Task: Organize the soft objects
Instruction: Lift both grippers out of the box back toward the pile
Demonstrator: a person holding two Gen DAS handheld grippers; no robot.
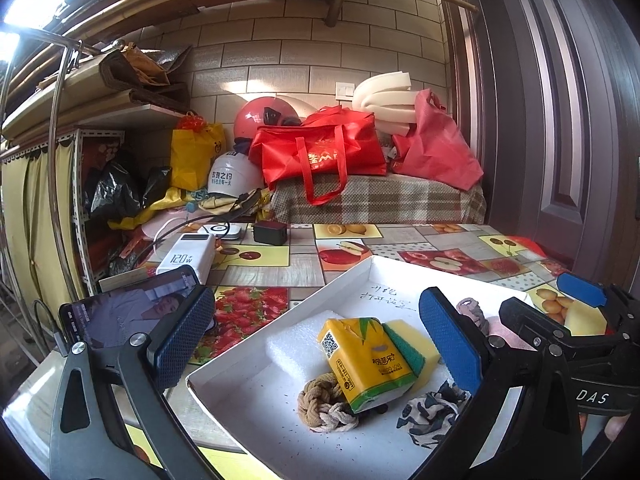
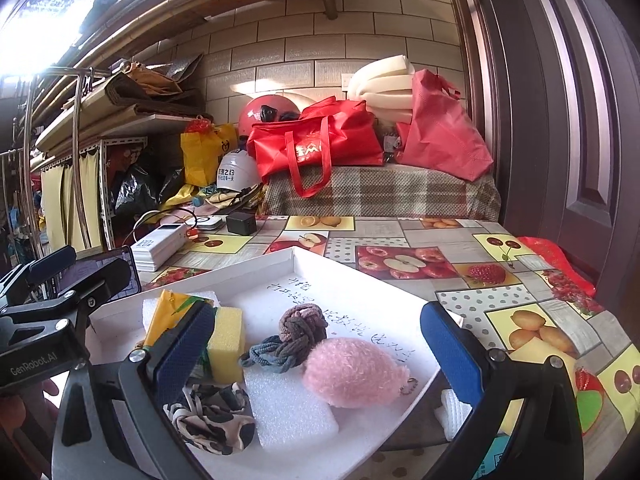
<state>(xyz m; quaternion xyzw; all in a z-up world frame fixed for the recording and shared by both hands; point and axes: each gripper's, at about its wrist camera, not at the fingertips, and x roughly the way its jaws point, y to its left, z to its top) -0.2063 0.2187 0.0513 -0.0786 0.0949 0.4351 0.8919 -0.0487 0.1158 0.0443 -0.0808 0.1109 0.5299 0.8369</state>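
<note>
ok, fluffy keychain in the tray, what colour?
Pink, the fluffy keychain shows best in the right wrist view.

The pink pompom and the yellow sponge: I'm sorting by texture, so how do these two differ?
The pink pompom is fuzzy and rounded; the yellow sponge is smooth-sided and blocky. The pompom carries a small bead chain at one end; the sponge has a green scrubbing layer on one face. The pompom lies partly on a white foam block; the sponge sits against the yellow tissue pack. Both lie inside the white tray, with neither claw touching them.
</note>
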